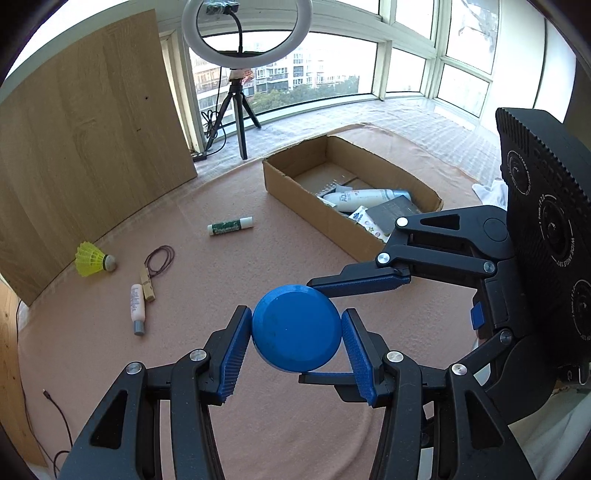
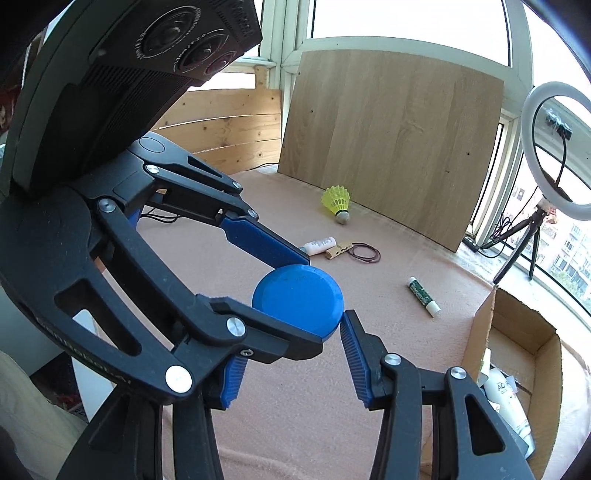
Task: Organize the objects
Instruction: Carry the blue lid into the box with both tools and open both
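Your left gripper (image 1: 295, 332) and right gripper (image 2: 291, 336) both pinch blue puck (image 1: 296, 327), crossed. Uneven pull twists it loose; cardboard box (image 1: 295, 192) ahead-right.

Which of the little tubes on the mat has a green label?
The green tube, lying alone nearer the box. The other, a pale pink tube with a grey cap, lies beside the clothespin.

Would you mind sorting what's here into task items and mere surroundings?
Task items: blue disc held by both grippers, cardboard box, glue stick, shuttlecock, small tube, clothespin, rubber band.

Surroundings: ring light, wooden board, cable.
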